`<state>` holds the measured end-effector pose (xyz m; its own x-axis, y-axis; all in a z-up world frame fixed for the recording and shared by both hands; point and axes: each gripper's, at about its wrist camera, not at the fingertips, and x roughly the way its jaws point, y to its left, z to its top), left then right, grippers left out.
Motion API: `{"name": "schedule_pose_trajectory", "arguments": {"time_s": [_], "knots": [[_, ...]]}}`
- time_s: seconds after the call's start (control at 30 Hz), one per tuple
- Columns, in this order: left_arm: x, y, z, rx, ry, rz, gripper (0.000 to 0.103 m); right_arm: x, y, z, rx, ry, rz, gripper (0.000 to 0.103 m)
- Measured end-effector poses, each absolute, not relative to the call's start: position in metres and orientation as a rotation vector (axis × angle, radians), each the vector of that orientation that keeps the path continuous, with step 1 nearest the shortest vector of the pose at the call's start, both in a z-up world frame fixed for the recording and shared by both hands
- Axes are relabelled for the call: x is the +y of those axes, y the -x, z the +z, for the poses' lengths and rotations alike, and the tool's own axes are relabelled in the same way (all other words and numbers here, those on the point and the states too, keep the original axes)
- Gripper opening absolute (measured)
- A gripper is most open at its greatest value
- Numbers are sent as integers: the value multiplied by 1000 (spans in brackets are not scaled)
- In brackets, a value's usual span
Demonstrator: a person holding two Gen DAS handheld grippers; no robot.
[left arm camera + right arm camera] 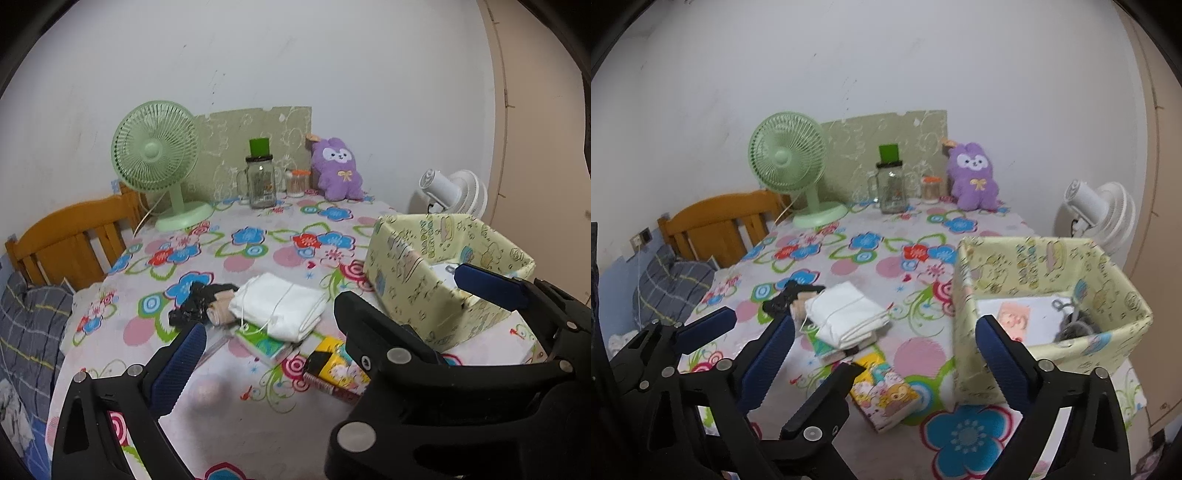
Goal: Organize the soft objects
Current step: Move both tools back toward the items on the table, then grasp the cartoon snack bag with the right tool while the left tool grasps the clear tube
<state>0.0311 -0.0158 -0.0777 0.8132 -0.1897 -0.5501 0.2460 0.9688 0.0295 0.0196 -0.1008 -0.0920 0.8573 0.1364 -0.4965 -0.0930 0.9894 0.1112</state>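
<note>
A folded white cloth (280,310) (846,317) lies mid-table on a green tissue pack (266,345). A black soft item (192,302) and a beige roll (219,314) touch its left side. A yellow tissue pack (340,365) (882,384) lies nearer to me. The pale yellow patterned box (413,280) (1052,258) stands at the right and holds white, pink and grey items (1075,325). A purple plush (338,170) (975,177) sits at the back. My left gripper (299,332) and right gripper (884,321) hover side by side before the cloth, both open and empty.
A green fan (155,155), a glass jar with a green lid (262,181) and a small orange-lidded jar (297,182) stand along the back wall. A white fan (1097,206) is behind the box. A wooden headboard (70,236) and plaid bedding (26,332) lie left of the table.
</note>
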Motion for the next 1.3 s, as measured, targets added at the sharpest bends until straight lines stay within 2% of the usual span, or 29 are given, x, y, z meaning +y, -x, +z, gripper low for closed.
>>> {"name": "schedule_pose_trajectory", "arguments": {"time_s": [0.97, 1.3], "knots": [[8, -56, -143, 743, -97, -222, 91, -78, -62, -162, 730, -50, 142, 90], [9, -65, -160, 803, -89, -219, 90, -75, -76, -179, 799, -14, 120, 82]]}}
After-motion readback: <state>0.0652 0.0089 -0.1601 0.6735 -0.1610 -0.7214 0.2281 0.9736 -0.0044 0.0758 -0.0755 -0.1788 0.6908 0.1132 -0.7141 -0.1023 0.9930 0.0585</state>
